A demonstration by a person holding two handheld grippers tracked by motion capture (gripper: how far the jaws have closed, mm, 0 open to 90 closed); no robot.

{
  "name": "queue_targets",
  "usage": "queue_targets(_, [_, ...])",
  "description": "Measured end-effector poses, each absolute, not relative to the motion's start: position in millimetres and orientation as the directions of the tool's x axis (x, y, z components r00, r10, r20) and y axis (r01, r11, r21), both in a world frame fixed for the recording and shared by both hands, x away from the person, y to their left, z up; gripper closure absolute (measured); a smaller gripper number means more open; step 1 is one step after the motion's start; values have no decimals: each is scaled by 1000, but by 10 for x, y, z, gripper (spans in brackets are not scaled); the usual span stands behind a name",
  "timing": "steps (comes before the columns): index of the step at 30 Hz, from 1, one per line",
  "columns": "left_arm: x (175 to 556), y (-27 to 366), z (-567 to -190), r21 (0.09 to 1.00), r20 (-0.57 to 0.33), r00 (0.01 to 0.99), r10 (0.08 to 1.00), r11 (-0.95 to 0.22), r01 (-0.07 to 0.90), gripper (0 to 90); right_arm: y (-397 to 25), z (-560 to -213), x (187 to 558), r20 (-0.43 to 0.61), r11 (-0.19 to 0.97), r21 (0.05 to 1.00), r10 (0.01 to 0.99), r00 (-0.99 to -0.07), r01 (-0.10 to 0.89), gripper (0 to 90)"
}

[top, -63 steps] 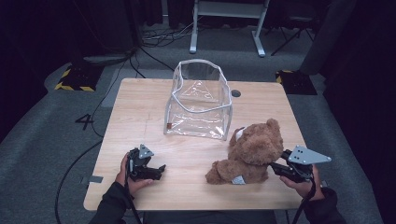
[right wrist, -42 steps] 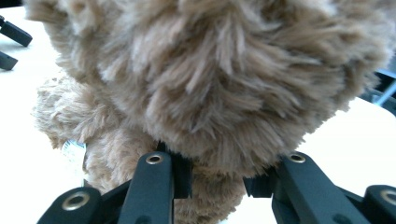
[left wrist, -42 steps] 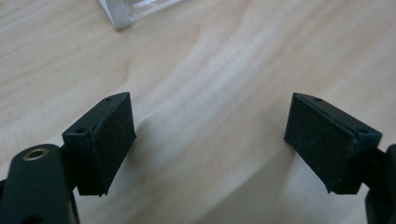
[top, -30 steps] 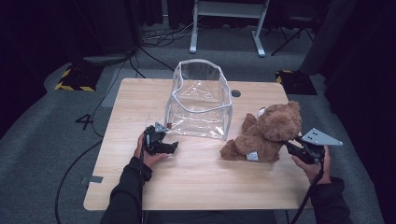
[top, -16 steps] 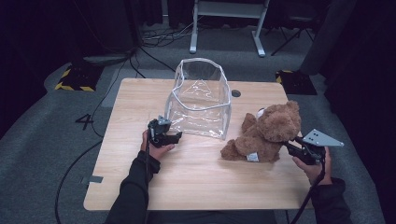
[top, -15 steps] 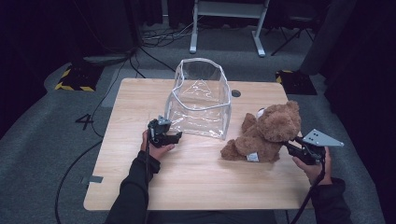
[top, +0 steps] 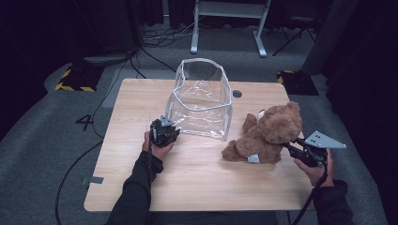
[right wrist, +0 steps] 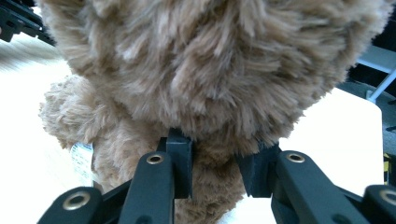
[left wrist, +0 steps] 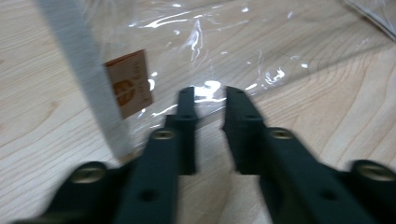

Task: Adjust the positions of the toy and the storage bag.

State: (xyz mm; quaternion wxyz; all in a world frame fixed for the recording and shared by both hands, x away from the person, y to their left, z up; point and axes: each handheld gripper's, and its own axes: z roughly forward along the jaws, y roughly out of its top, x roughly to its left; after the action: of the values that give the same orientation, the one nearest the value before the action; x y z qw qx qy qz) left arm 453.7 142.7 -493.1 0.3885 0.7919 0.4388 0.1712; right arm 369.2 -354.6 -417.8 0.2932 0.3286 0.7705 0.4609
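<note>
My right hand-held gripper is clamped on the teddy bear, which sits on the desk just right of the clear plastic bag. My left hand-held gripper hangs narrowly parted, empty, against the bag's lower front corner.

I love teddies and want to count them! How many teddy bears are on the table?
1. The teddy bear sits on the right part of the table, beside the clear plastic bag. The right gripper grips it at the neck. The see-through bag holds none.
</note>
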Motion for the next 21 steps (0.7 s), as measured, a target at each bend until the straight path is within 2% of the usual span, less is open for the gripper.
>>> queue_targets(2, [4496, 1453, -4917, 771, -54, 567, 822, -326, 546, 646, -3550, -4181, 3695, -148, 358, 904, 776, -613, 235, 689])
queue_targets(3, [4490, 1462, -4910, 769, -34, 557, 830, -335, 545, 597, -3552, -4181, 3695, -147, 358, 903, 777, -612, 236, 689])
queue_targets(4, [4486, 1479, -4903, 765, -37, 552, 833, -331, 552, 506, -3552, -4181, 3695, -148, 358, 903, 777, -612, 237, 689])
queue_targets(6, [4484, 1512, -4896, 776, -40, 541, 840, -315, 546, 438, -3552, -4181, 3694, -150, 360, 902, 776, -613, 236, 689])
queue_targets(8, [4494, 1536, -4892, 783, -31, 531, 847, -310, 539, 322, -3549, -4181, 3691, -151, 362, 902, 777, -611, 236, 689])
queue_targets(10, [4508, 1552, -4897, 790, -46, 559, 828, -313, 528, 272, -3547, -4183, 3689, -152, 362, 902, 776, -612, 235, 689])
queue_targets(11, [4521, 1556, -4899, 788, -26, 568, 823, -332, 518, 249, -3547, -4185, 3690, -151, 361, 902, 777, -612, 236, 689])
queue_targets(16, [4526, 1567, -4887, 786, 5, 546, 838, -341, 515, 250, -3552, -4192, 3688, -149, 361, 902, 776, -613, 238, 689])
queue_targets(21, [4497, 1672, -4848, 817, -45, 531, 846, -275, 506, 239, -3556, -4200, 3689, -149, 364, 900, 774, -616, 239, 694])
